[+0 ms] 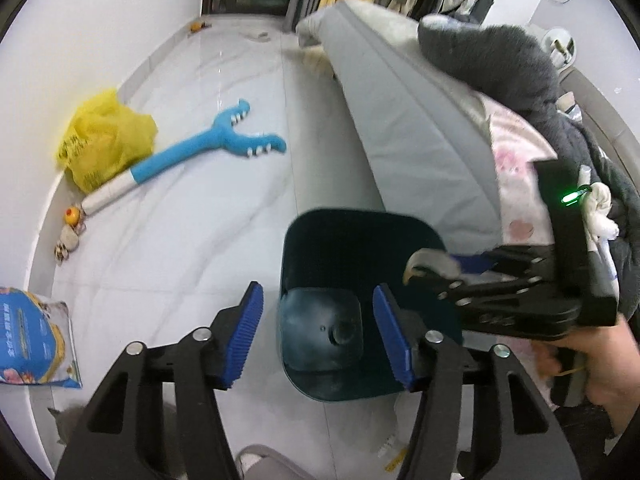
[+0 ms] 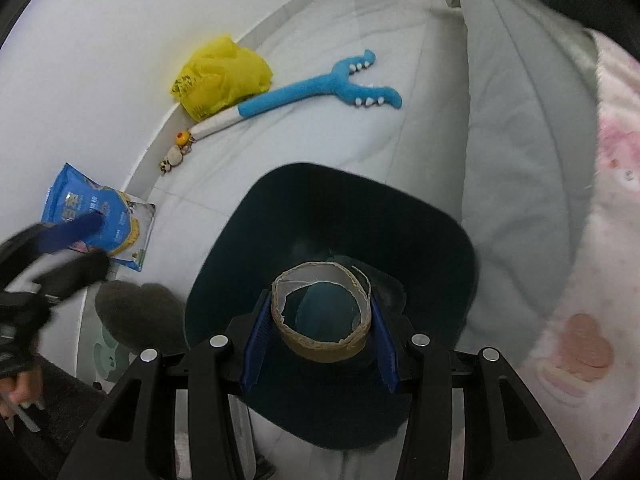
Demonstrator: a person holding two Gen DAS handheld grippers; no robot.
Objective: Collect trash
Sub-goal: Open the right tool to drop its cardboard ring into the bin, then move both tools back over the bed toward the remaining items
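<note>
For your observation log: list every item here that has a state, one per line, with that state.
Right gripper: shut on brown cardboard tape ring, above the bin.
Left gripper: open, holding nothing.
Dark teal plastic bin: upright, lidless.
Yellow plastic bag: crumpled, on the floor.

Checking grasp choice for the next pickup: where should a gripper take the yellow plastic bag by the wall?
Pinch the crumpled upper folds of the yellow bag, coming from above on the open-floor side. It slumps against the wall with the blue toy beside it, so its raised, loose top is probably the easiest part to close on.
</note>
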